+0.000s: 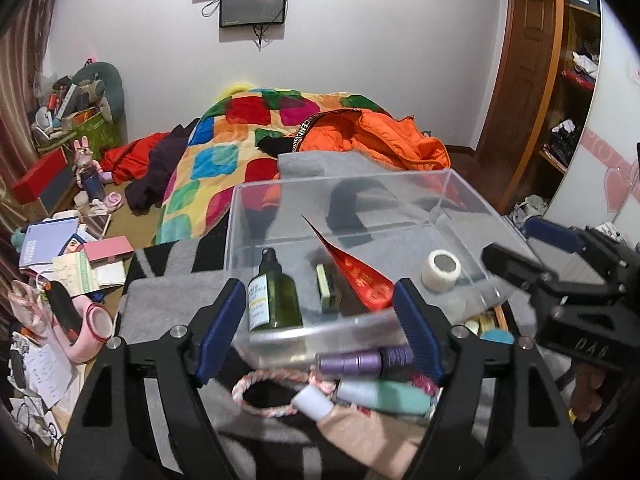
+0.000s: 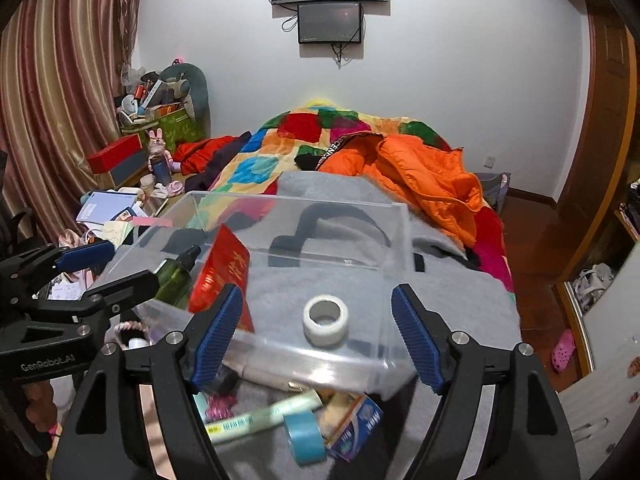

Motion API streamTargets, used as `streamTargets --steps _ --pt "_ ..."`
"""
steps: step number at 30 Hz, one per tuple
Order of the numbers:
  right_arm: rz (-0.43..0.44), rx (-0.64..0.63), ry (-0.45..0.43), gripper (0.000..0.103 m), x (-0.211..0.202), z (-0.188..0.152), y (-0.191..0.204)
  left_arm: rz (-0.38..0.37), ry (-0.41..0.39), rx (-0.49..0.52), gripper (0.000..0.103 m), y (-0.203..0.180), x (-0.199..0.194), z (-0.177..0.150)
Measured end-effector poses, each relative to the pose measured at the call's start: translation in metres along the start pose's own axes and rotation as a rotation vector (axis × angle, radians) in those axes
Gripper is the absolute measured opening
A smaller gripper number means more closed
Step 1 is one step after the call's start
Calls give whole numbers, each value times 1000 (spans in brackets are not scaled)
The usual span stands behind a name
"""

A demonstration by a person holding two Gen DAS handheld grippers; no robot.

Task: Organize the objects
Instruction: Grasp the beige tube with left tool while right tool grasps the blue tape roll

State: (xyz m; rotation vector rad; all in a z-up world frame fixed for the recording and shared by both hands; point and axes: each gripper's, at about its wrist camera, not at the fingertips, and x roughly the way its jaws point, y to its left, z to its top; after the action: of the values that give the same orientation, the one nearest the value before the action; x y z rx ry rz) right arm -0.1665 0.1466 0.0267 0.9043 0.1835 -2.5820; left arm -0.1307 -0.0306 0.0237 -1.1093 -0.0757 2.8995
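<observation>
Hovering with jaws spread wide and holding nothing, the left gripper [image 1: 320, 328] and right gripper [image 2: 318, 334] face the clear plastic box [image 1: 448, 184] on the grey blanket [image 2: 460, 292]. Loose items near its front edge, like the purple tube [image 1: 360, 362] and blue tape roll [image 2: 306, 438], could roll on the soft bedding if nudged. The bedroom is cluttered, with an orange jacket [image 2: 424, 176] behind the box.

Your left gripper [image 1: 320, 336] and right gripper [image 2: 316, 336] look alike — black frames, ribbed blue fingers [image 1: 218, 330], silver screws, with "GenRobot_AI" lettering on the left one.
</observation>
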Motion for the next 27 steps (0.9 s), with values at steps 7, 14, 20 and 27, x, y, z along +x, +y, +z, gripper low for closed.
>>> streamTargets --steps 7,14,20,27 --pt "-26 2 6 74 -14 -23 -11 23 40 -3 78 0 1 -26" --pt "-12 11 38 74 -21 -50 -21 15 75 -33 78 1 3 -47" --pt "24 9 59 69 -23 -68 -15 16 119 -56 78 5 15 -60" --pt "82 -12 101 47 -10 -75 -4 9 143 -86 78 9 24 -74"
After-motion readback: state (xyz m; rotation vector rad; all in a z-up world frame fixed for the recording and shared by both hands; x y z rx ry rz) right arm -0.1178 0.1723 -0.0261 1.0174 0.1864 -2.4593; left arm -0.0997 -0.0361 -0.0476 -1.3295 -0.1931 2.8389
